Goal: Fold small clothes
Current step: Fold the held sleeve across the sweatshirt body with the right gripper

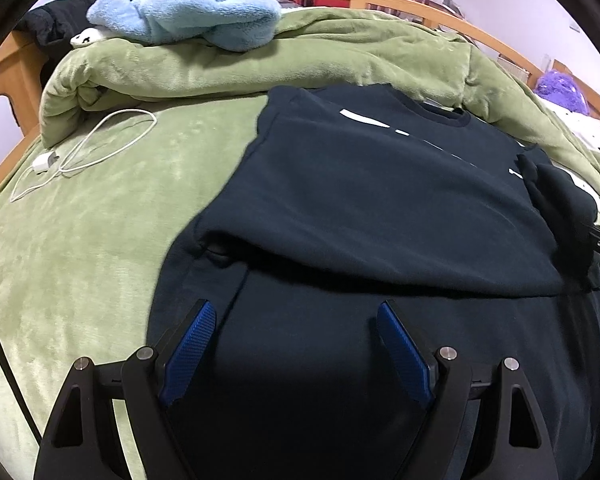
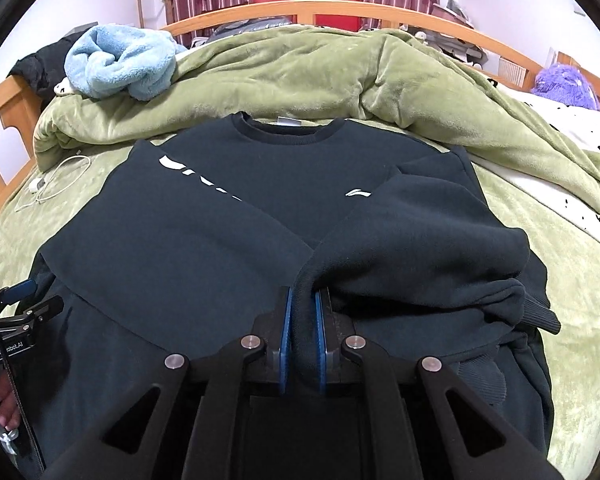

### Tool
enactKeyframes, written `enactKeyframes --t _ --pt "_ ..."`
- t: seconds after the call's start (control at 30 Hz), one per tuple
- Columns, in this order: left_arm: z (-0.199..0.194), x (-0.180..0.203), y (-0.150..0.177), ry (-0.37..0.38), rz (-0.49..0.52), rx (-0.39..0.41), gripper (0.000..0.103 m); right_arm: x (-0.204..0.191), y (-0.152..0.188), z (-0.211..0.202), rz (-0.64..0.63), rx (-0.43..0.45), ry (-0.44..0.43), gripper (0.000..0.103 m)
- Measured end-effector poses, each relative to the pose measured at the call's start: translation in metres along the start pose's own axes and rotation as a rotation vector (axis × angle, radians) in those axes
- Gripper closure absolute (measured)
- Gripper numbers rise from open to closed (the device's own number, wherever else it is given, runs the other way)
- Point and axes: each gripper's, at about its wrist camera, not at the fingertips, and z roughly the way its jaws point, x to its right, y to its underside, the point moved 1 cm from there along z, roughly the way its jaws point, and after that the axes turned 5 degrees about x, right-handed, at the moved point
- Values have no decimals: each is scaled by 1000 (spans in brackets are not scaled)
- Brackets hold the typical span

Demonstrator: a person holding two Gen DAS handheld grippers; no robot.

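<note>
A dark navy sweatshirt (image 2: 220, 240) with white logos lies face up on the green bed, collar away from me. Its left side is folded in over the chest. My right gripper (image 2: 303, 300) is shut on a fold of the right sleeve (image 2: 420, 248), which is pulled in over the chest. My left gripper (image 1: 296, 312) is open and empty, its blue pads (image 1: 192, 344) just above the sweatshirt (image 1: 360, 200) near its lower hem. The left gripper also shows at the left edge of the right wrist view (image 2: 24, 300).
A green blanket (image 2: 340, 80) is bunched behind the sweatshirt. A light blue fleece (image 1: 188, 12) lies on it at the back left. A white charging cable (image 1: 80, 152) lies on the bed at the left. A purple plush toy (image 2: 564, 84) sits at the far right by the wooden bed frame (image 2: 300, 6).
</note>
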Motion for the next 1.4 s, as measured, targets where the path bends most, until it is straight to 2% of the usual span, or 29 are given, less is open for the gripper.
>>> enactKeyframes --t 0.3,0.7,0.9,1.27,1.4 --pt "1 24 8 28 69 -10 20 -4 6 2 -39 -9 7 94" --pt "4 30 14 32 87 -19 20 -8 21 10 -87 -52 18 92" --pt "3 36 20 59 101 -32 20 -7 20 8 -85 -56 13 90" --pt "2 34 24 73 71 -38 20 -6 20 7 -84 -58 12 89" --pt "-2 32 21 75 61 -30 20 -2 15 -1 -78 -44 -16 89"
